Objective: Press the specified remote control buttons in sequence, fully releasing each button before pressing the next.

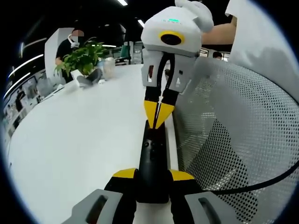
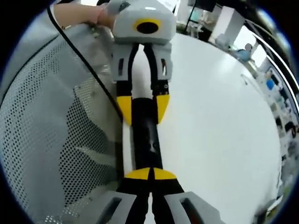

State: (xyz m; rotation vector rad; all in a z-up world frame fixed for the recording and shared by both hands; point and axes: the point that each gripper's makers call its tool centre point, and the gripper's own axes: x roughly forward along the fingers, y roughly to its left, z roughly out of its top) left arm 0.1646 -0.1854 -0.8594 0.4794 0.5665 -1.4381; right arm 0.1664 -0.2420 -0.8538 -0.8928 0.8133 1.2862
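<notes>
Left gripper view, left to right. A potted plant (image 1: 83, 58) stands at the upper left on the far part of the white table (image 1: 70, 140). At centre, the black remote control (image 1: 153, 161) lies lengthwise on the table, running from the bottom centre up toward mid-frame. The left gripper (image 1: 153, 177), at the bottom centre, has its yellow-tipped jaws part open and closed on the near end of the remote, one jaw to each long side. The right gripper (image 1: 158, 114) comes down from the upper centre with its jaws brought together to a point; the tip rests on or just above the top face of the remote, and contact cannot be confirmed. A white mesh screen (image 1: 238, 140) occupies the right of the frame.

Right gripper view, left to right. The mesh screen (image 2: 51, 126) stands at the left. At centre, the remote (image 2: 145, 133) lies between the right gripper (image 2: 150, 175) at the bottom, jaws together, and the left gripper (image 2: 142, 108) above, which clamps it.

Assessment: the remote appears rigid, light and smooth-cased, so likely to slide on the table if pressed unheld. The side grip at one end seems sound, leaving the buttons uncovered.
</notes>
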